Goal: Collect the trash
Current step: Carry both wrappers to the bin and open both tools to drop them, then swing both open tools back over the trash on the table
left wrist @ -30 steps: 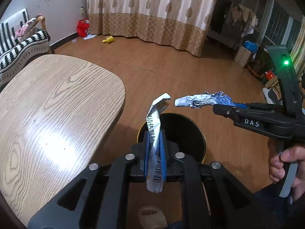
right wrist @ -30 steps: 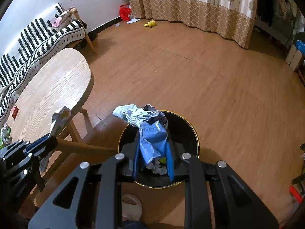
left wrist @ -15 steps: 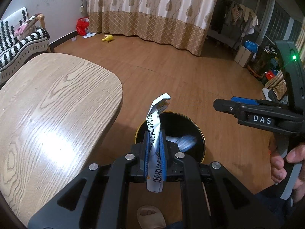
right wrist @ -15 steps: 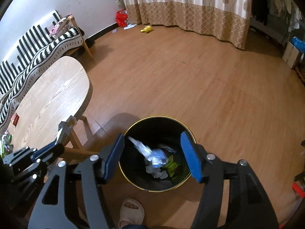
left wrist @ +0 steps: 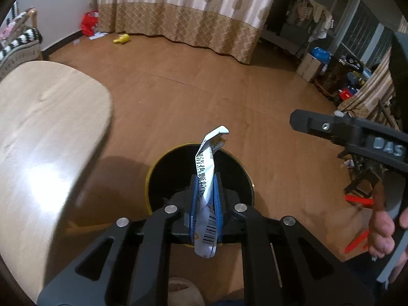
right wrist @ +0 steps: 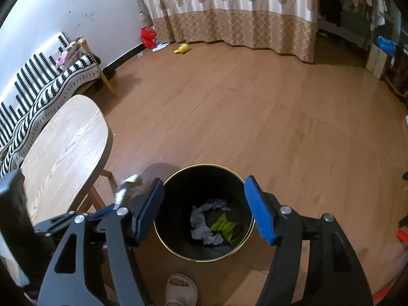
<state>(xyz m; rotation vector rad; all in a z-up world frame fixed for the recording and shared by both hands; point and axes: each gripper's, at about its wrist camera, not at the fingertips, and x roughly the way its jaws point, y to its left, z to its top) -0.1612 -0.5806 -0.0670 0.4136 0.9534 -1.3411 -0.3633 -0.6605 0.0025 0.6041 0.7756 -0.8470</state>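
Note:
My left gripper [left wrist: 206, 199] is shut on a white paper wrapper [left wrist: 207, 176] with a barcode and holds it upright over the black bin with a gold rim [left wrist: 153, 176]. My right gripper [right wrist: 206, 209] is open and empty above the same bin [right wrist: 178, 176]. The crumpled blue-grey wrapper [right wrist: 204, 219] lies in the bin beside green trash [right wrist: 224, 227]. The right gripper shows in the left wrist view [left wrist: 295, 121] at the right. The left gripper with its wrapper [right wrist: 125, 191] shows blurred at the lower left of the right wrist view.
A wooden table [right wrist: 63, 148] stands left of the bin, also in the left wrist view [left wrist: 46, 132]. A striped sofa [right wrist: 38, 89] is behind it. A yellow toy [right wrist: 181, 49] and red bag [right wrist: 148, 35] lie by the curtain. My slippered foot [right wrist: 181, 289] is near the bin.
The right gripper opened and dropped the blue-grey wrapper into the bin, then drew back to the right. The left gripper moved over the bin with its wrapper.

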